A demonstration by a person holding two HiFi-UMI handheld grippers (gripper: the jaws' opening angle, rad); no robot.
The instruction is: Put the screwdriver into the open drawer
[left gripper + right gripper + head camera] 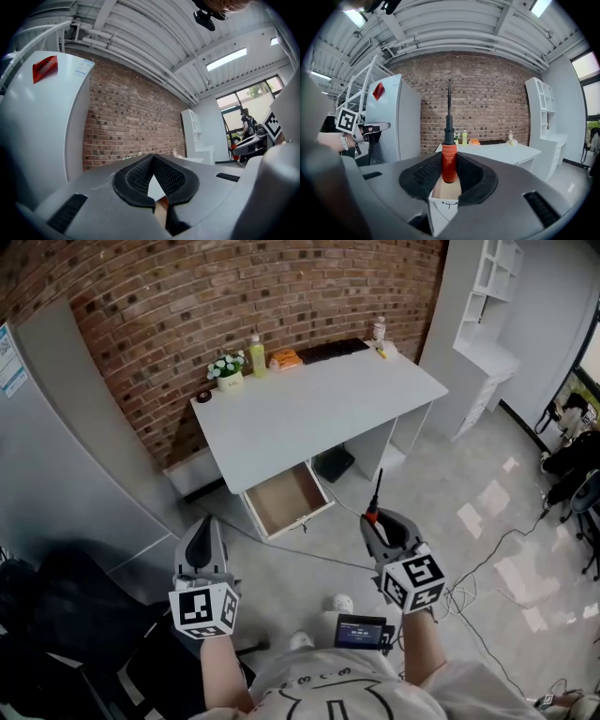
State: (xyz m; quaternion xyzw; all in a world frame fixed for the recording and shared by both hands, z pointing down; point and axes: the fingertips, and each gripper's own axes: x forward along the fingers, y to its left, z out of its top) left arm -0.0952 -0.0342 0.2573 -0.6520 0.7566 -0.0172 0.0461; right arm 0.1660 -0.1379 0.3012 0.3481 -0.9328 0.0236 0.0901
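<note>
Left gripper has its jaws pressed together on nothing. Well ahead of both jaws stands the white desk, its open drawer beneath. Right gripper pinches the screwdriver by its orange handle, shaft pointing straight out past the jaws.

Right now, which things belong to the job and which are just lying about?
Job: orange-handled black-shafted screwdriver, gripped in the right tool; open wooden drawer under the white desk.
Lying about: yellow-green bottle, small white flowerpot, orange packet, flat black object.

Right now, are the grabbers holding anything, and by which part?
The right gripper grips the screwdriver by its orange handle. The left gripper, shut, holds nothing.
</note>
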